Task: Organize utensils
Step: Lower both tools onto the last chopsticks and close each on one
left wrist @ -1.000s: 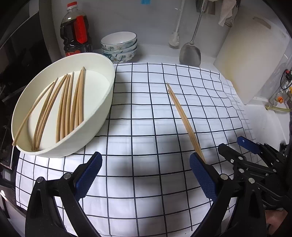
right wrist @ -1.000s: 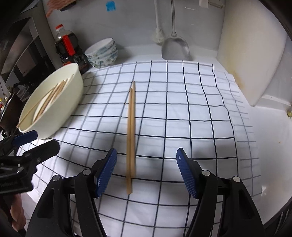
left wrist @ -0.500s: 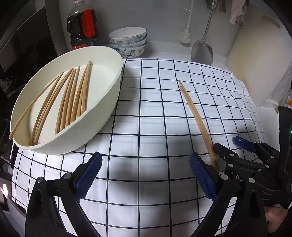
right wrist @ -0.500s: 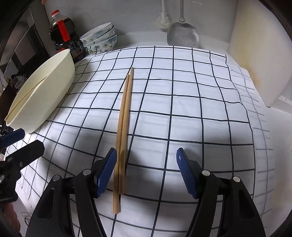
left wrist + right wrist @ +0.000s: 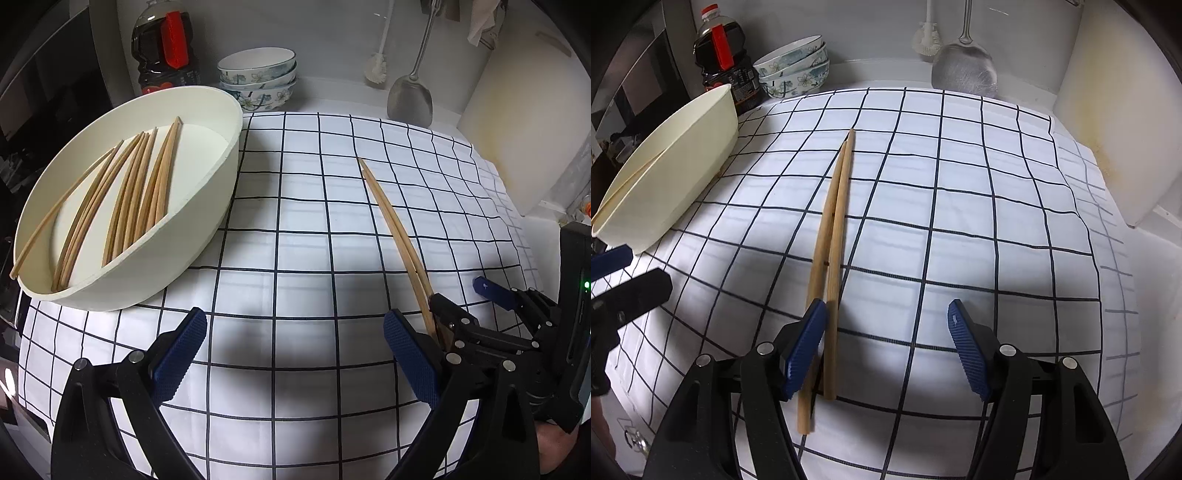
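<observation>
White cloth (image 5: 295, 229) with thin dark squares covers the counter in the left wrist view. On its left side sits a big cream oval dish (image 5: 207, 206) with many wooden chopsticks (image 5: 136, 199) lying in it. Behind the dish stand a dark bottle (image 5: 162, 44) with a red handle and a stack of flowered bowls (image 5: 258, 81). A metal spatula (image 5: 410, 96) and a white brush (image 5: 376, 66) hang on the back wall. A pale board (image 5: 528, 122) leans at the right. One pair of chopsticks (image 5: 391, 225) lies loose on the cloth, right of the dish. The left gripper (image 5: 293, 343) hangs over bare cloth with its blue pads wide apart, and nothing is between them. The right gripper (image 5: 460, 299) is at the near end of the loose pair.

Checked cloth (image 5: 960, 221) fills the right wrist view too. The loose pair of chopsticks (image 5: 834, 218) runs from the middle of the cloth down toward the camera. The right gripper (image 5: 886, 317) has its jaws wide apart. The near ends of the pair lie just beside the left pad, one stick partly under it. The right pad is well apart from them, so nothing is squeezed. The dish (image 5: 676, 162) sits at the left edge.
</observation>
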A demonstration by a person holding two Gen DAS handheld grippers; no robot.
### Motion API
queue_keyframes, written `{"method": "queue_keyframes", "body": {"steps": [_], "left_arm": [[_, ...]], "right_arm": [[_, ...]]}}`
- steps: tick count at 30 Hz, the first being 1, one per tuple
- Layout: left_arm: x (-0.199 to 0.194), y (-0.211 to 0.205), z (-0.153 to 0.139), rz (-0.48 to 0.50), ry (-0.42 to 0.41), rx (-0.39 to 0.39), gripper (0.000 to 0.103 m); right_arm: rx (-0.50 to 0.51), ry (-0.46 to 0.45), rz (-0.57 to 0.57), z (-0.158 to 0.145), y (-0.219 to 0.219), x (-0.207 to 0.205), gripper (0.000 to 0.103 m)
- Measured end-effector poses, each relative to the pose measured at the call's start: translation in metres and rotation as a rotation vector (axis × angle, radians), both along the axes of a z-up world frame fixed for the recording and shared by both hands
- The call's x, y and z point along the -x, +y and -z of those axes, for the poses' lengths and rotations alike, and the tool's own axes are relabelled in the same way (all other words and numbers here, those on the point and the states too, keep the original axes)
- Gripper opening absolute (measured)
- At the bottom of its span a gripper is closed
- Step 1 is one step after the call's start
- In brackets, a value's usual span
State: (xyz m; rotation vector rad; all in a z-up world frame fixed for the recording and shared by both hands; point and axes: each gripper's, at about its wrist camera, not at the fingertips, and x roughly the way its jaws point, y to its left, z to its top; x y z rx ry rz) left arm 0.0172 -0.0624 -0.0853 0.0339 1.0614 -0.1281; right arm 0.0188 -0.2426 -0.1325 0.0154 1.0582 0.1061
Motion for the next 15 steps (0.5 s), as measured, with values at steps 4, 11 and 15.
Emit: {"method": "queue_keyframes", "body": {"steps": [4,11,15], "left_arm": [[0.000,-0.002,0.000,0.006,0.001,-0.001,0.095],[-0.002,-0.005,0.002,0.009,0.007,-0.002,0.095],[-0.003,-0.011,0.004,0.015,0.011,0.002,0.095]], "right_arm": [[0.040,-0.007,-0.021,0.002,0.008,0.000,0.065],[0.044,-0.037,-0.095,0.000,0.018,-0.004,0.023],[0.080,-0.043,-0.158,-0.001,0.026,-0.007,0.006]]}}
